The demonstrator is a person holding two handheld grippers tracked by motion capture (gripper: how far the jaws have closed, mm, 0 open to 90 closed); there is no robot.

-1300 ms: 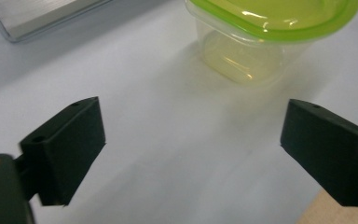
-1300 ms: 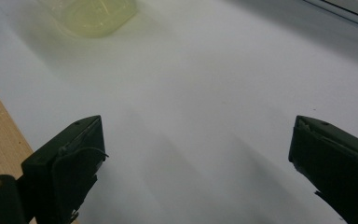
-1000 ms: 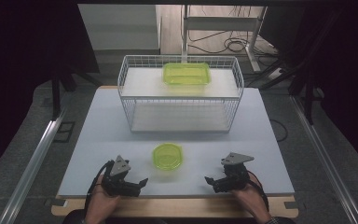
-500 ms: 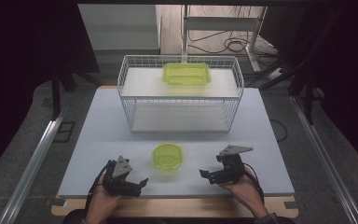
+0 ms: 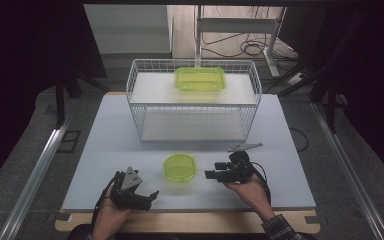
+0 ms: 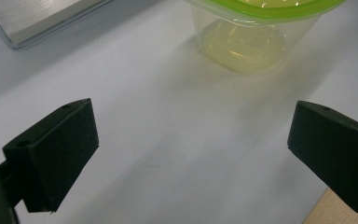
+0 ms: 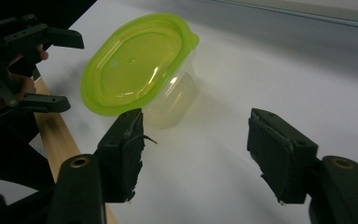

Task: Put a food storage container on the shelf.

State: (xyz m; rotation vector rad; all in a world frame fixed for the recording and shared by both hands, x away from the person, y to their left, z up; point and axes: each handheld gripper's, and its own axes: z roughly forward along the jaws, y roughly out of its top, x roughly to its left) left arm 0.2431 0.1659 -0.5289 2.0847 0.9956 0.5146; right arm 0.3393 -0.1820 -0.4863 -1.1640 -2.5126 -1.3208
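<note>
A small clear tub with a lime-green lid [image 5: 180, 166] stands on the white table [image 5: 105, 150] near its front edge. My left gripper [image 5: 150, 196] rests low at the tub's front left, pointing right, jaws wide open and empty. In the left gripper view the tub [image 6: 256, 32] stands beyond that gripper [image 6: 191, 149]. My right gripper [image 5: 211, 175] points left at the tub from close by, without touching it. Its jaws have just been closing and hold nothing. In the right gripper view the tub [image 7: 140, 70] lies ahead and left of the half-open gripper [image 7: 196, 144], with the left gripper [image 7: 74, 72] beyond it.
A white wire rack [image 5: 195, 107] stands at the back middle of the table, with a lime-green rectangular container [image 5: 200, 78] on its top shelf. A wooden strip [image 5: 190, 222] runs along the table's front edge. A pale metal edge [image 6: 37, 18] lies ahead of the left gripper.
The right gripper has moved left and away from the front edge, toward the tub, and its jaws stand narrower than before. The left gripper and the tub have stayed put.
</note>
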